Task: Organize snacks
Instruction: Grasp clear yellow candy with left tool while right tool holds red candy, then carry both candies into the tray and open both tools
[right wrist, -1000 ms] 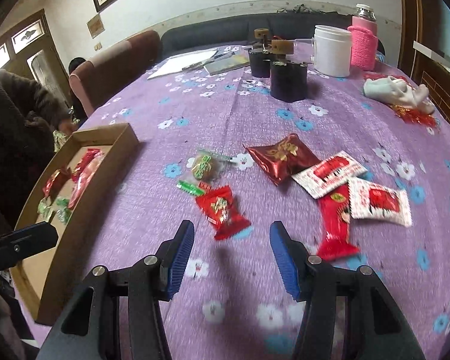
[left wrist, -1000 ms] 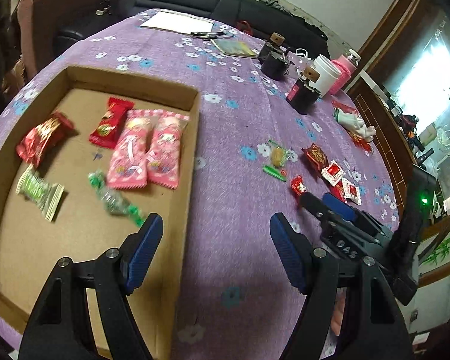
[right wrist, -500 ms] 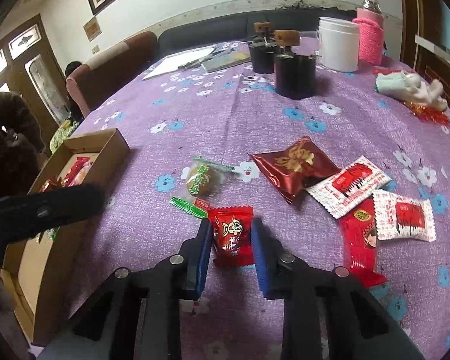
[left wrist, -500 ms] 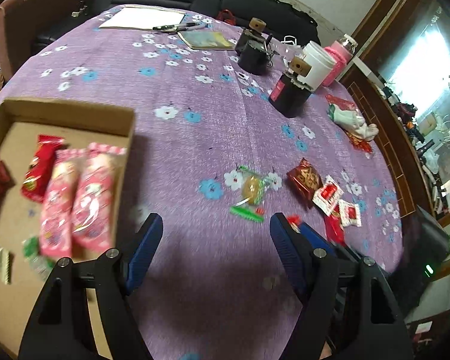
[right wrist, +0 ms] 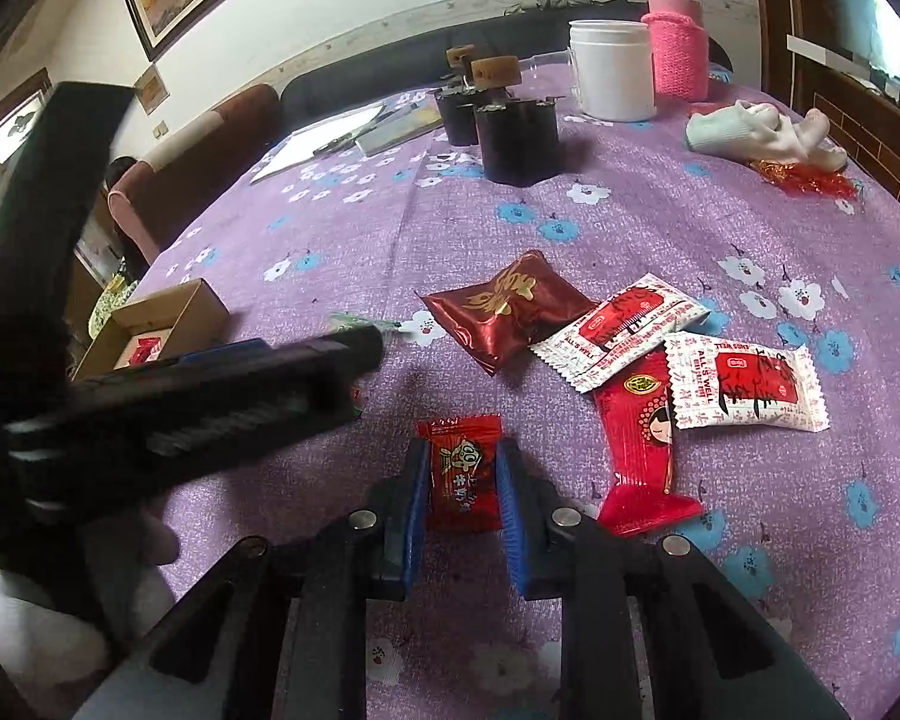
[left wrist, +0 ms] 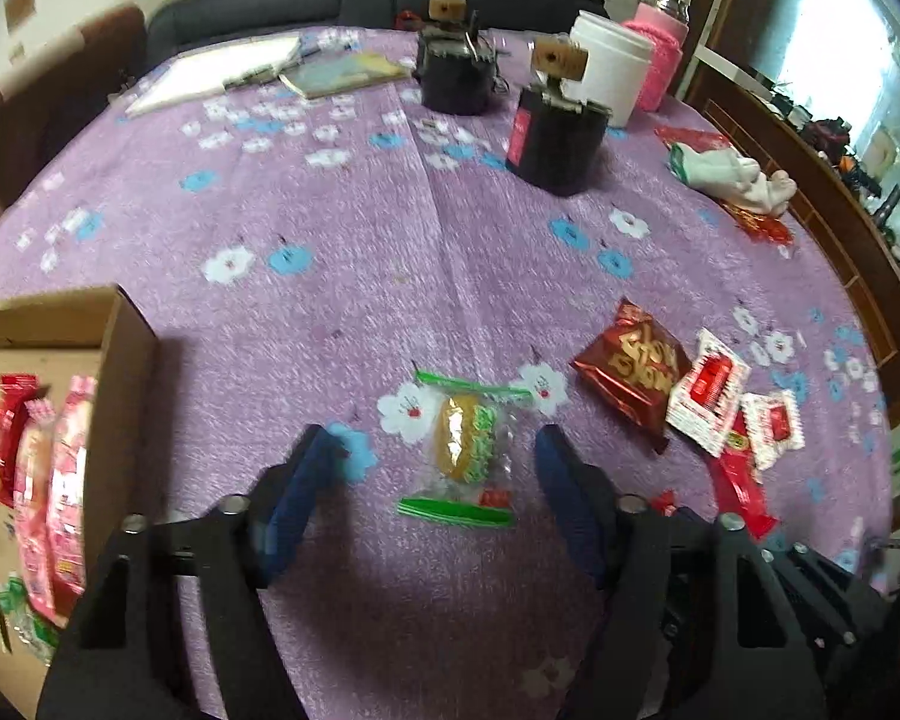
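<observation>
On the purple flowered tablecloth [left wrist: 342, 228], loose snacks are being left scattered at about 3 o'clock of the cardboard box [left wrist: 120, 324], which is being used as the collecting place; pink and red packets are already lying inside it, so sorting is judged partly done.

A small red candy [right wrist: 465, 471] is being clamped by the right gripper [right wrist: 457, 480], jaws drawn narrow, blue pads pressing both long edges of the wrapper. The candy is being held flat to the cloth, not yet lifted. Gripping across the narrow side is probably chosen so the crinkly wrapper is not slipped.

At 1 to 2 o'clock of that candy, a dark red foil packet [right wrist: 510, 309], two white-and-red sachets [right wrist: 624, 324] and a long red packet [right wrist: 642, 450] are being left untouched.

The left gripper [left wrist: 435, 468] is being brought over a clear-wrapped round biscuit with green ends [left wrist: 465, 447]. Its jaws have just been closing and are being kept medium-wide, one finger at 9 o'clock and one at 3 o'clock of the biscuit, pads not yet touching it. Straddling is judged to be the set-up for the next pick.

The box is lying at 9 o'clock of the biscuit, well apart.
</observation>
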Available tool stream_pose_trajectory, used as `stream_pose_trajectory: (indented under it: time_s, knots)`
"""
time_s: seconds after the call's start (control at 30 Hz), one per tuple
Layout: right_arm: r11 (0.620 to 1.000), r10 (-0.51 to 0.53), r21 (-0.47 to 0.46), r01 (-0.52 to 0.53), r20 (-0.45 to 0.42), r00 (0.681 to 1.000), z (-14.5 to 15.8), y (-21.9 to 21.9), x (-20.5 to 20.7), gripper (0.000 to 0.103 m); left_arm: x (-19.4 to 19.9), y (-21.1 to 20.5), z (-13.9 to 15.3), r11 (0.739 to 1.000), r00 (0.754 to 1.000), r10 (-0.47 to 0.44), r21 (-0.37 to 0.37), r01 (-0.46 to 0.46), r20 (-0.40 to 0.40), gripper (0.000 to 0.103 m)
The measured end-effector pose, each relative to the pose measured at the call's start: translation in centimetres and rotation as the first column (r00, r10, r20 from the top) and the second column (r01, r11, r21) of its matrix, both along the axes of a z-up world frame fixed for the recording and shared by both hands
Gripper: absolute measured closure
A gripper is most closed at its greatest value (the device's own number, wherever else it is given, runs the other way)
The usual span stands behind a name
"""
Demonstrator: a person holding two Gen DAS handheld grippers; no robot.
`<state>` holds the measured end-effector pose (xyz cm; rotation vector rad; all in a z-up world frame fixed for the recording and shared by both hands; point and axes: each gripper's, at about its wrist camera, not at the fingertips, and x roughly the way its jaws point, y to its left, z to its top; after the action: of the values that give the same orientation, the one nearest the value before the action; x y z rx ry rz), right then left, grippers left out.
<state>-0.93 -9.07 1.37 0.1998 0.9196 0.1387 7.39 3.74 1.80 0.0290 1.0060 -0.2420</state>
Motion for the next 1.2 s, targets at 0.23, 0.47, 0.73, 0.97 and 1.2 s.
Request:
stream_pose_trajectory:
  time_s: [0.23,0.47,0.73,0.97,1.2]
  knots:
    - [1.0,-0.005,-0.007,0.005,0.017,1.0,0.2,0.1,-0.1,0.08,-1.2,-0.2,0.6,1.0,1.0,-0.011,-0.017,0.012,0.028,0.082]
    - [1.0,-0.004,-0.007,0.004,0.056,0.998,0.8,0.1,-0.4,0.081,-3.2,0.8,2.2,0.998,0.999,-0.007,-0.06,0.01,0.051,0.082]
    - [1.0,-0.023,0.006,0.022,0.081,0.996,1.2,-0.3,-0.7,0.081,-5.9,2.4,3.6,0.995,0.997,0.011,-0.095,-0.004,0.075,0.082]
    - [1.0,-0.02,0.009,0.019,0.114,0.993,1.6,-0.1,-1.0,0.081,-8.5,4.2,4.5,0.993,0.995,0.046,-0.11,-0.036,0.093,0.082]
    - [1.0,0.01,0.027,-0.014,0.133,0.991,3.3,1.1,-1.9,0.081,-10.9,7.9,6.0,0.987,0.988,0.106,-0.13,-0.091,0.116,0.082]
